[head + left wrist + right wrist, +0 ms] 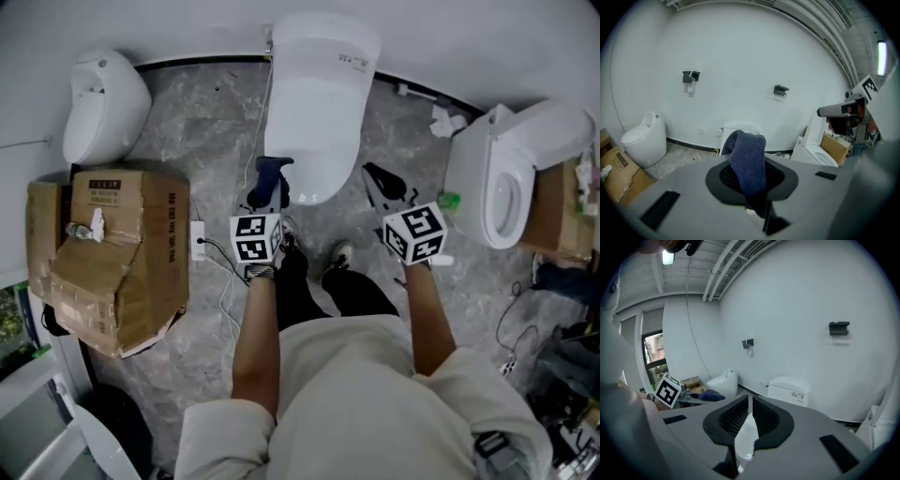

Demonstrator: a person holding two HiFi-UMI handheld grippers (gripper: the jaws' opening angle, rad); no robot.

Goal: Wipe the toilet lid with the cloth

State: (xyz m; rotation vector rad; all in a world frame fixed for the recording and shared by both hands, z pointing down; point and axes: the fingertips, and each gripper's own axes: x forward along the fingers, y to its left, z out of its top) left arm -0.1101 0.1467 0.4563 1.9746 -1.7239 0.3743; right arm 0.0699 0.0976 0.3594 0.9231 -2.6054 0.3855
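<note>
Left tool (270,187) clamps cloth (747,157) (blue), seemingly lengthwise toward the toilet lid (314,122).

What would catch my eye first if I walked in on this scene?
Probably three white toilets in a row: the left toilet, the middle toilet with its lid down, the right toilet with its lid up. Then the blue cloth pinched in the left gripper, in front of the middle toilet, and the battered cardboard box at the left.
</note>
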